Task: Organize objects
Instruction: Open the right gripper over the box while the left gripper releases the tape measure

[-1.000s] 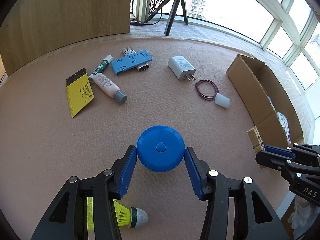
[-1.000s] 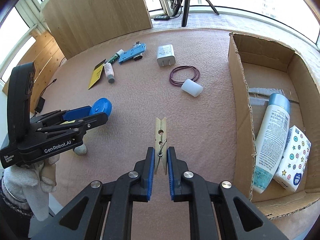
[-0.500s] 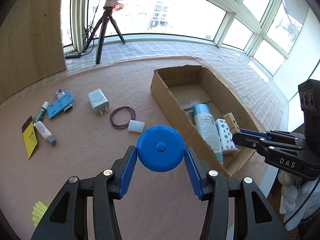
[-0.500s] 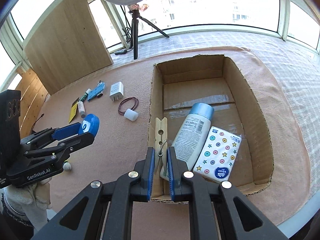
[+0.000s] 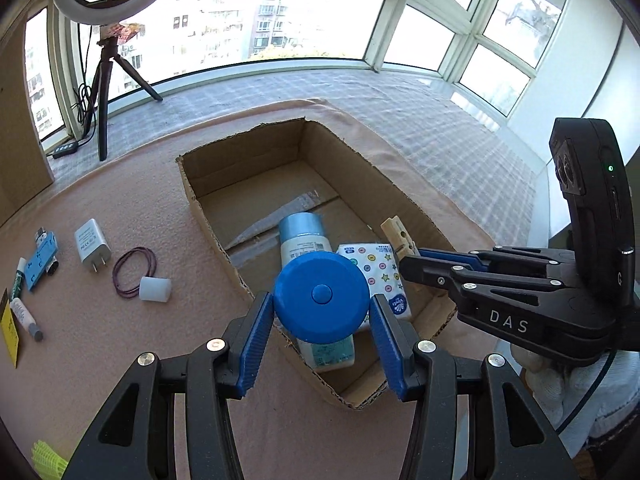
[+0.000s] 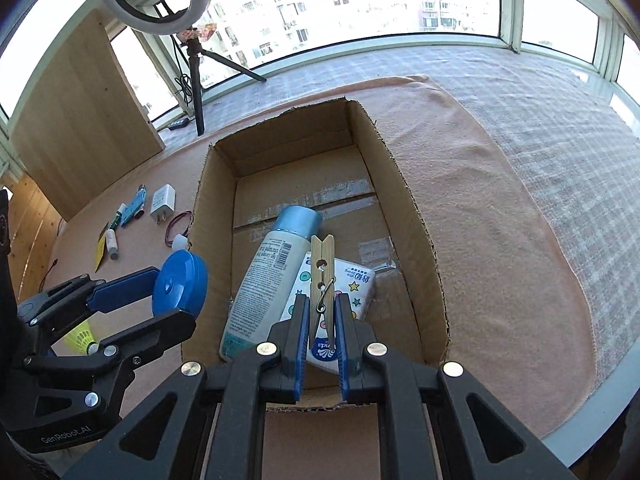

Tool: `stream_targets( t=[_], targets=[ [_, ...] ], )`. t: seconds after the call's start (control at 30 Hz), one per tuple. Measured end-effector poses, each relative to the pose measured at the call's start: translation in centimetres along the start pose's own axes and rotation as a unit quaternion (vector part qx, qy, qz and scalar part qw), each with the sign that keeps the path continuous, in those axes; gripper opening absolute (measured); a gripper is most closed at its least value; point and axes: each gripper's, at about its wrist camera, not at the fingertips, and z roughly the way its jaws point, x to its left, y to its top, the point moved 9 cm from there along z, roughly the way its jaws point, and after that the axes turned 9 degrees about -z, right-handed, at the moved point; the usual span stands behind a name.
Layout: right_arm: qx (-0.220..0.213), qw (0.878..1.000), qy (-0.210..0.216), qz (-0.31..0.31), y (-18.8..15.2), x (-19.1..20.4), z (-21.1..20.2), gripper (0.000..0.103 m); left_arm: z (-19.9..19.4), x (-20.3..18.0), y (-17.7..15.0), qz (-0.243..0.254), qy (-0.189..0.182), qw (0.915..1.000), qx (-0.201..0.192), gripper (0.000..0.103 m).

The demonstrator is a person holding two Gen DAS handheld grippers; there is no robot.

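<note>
My left gripper [image 5: 322, 320] is shut on a round blue case [image 5: 321, 296] and holds it above the near left corner of the open cardboard box [image 5: 192, 196]. The case also shows in the right wrist view [image 6: 180, 282]. My right gripper [image 6: 321, 332] is shut on a wooden clothespin [image 6: 322, 276] and holds it over the near end of the box [image 6: 412, 216]. The clothespin also shows in the left wrist view [image 5: 398, 236]. Inside the box lie a white bottle with a blue cap [image 6: 272, 268] and a star-patterned tissue pack [image 6: 356, 284].
On the pink mat left of the box lie a white charger [image 5: 92, 244], a purple rubber band [image 5: 134, 270], a white cap [image 5: 155, 289], a blue flat part [image 5: 40, 262], a marker, a small tube, a yellow card and a yellow shuttlecock [image 5: 48, 454]. A ring-light tripod [image 5: 104, 80] stands behind.
Both grippers have moved from the mat to above the box, each still holding its object. The clothespin is now over the tissue pack.
</note>
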Motion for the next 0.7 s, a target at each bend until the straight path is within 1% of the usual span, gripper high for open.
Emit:
stream_targets(
  t=[0.17, 0.2, 0.23, 0.27, 0.3, 0.43, 0.7],
  targets=[
    [0.002, 1.0, -0.002, 0.0, 0.0, -0.2, 0.3, 0.012, -0.3, -0.8, -0.2, 0.011, -0.015, 0.9998, 0.004, 0.054],
    [0.002, 1.0, -0.005, -0.001, 0.0, -0.3, 0.3, 0.017, -0.4, -0.8, -0.2, 0.012, -0.015, 0.9998, 0.003, 0.059],
    [0.003, 1.0, -0.012, 0.001, 0.0, -0.5, 0.4, 0.033, -0.7, -0.9, -0.1, 0.013, -0.014, 0.9998, 0.001, 0.062],
    [0.001, 1.0, -0.018, 0.004, 0.0, -0.7, 0.3, 0.041, -0.8, -0.8, -0.1, 0.014, -0.012, 0.9998, -0.001, 0.063],
    [-0.006, 1.0, -0.021, 0.007, 0.1, -0.8, 0.2, 0.046, -1.0, -0.7, -0.1, 0.015, -0.01, 0.9998, -0.002, 0.063],
    [-0.011, 1.0, -0.018, 0.008, 0.2, -0.6, -0.1, 0.046, -1.5, 0.1, -0.3, 0.007, -0.005, 1.0, -0.004, 0.063],
    [-0.016, 1.0, -0.001, 0.002, 0.4, 1.0, -0.3, 0.046, -2.6, 2.5, -1.0, -0.008, 0.012, 0.9999, -0.005, 0.063]
  ],
)
